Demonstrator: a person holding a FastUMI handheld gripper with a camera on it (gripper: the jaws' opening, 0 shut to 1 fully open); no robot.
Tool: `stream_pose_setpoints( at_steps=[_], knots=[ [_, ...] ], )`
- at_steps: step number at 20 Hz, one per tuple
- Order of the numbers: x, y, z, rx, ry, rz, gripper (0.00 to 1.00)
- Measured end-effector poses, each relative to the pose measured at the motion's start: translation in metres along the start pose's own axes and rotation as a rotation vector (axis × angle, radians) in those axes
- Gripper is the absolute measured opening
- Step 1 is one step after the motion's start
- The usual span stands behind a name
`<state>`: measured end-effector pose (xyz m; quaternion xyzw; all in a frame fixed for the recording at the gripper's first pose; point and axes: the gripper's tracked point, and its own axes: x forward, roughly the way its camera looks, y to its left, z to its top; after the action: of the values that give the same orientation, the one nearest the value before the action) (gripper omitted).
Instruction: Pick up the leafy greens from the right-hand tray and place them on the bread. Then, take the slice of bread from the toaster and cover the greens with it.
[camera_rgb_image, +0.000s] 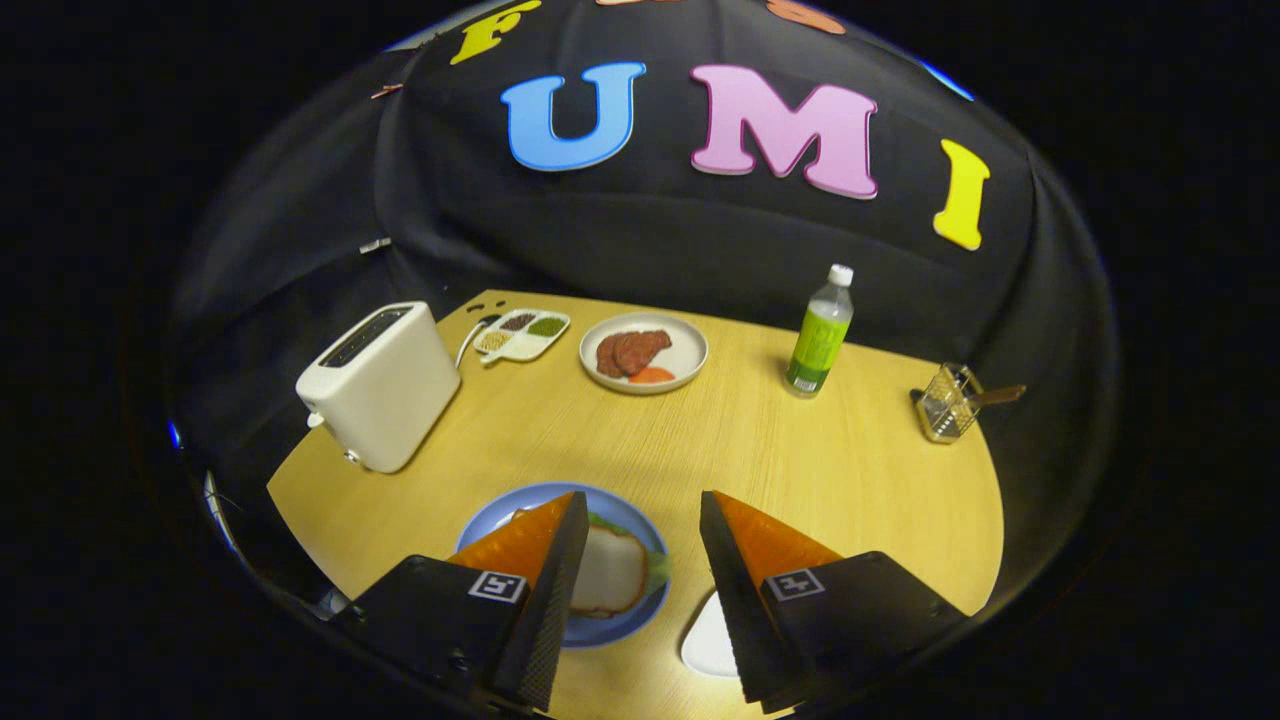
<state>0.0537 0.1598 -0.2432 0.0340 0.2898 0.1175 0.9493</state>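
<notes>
Bread sits on the greens on a blue plate, just ahead of the left finger. The fingers stand apart, holding nothing, likely because the sandwich looks covered. The toaster stands well beyond on the counter.

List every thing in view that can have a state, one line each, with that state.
gripper: open, fingers apart, holding nothing
toaster: upright, no bread showing above its slots
bottle: upright, capped
blue plate: holds bread lying on the leafy greens
white plate: holds meat slices
divided dish: compartments filled
wire basket: upright
</notes>
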Motion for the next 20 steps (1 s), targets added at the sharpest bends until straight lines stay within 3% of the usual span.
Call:
stream_pose_setpoints(
  at_steps=[2,7,12,20],
  knots=[
    [-0.022,-0.006,0.026,-0.017,-0.070,-0.026,0.76],
    [-0.072,-0.013,0.075,0.023,-0.194,-0.063,0.98],
    [-0.116,-0.029,0.110,0.043,-0.292,-0.109,0.99],
    [-0.150,-0.064,0.121,0.077,-0.354,-0.191,0.99]
  ],
)
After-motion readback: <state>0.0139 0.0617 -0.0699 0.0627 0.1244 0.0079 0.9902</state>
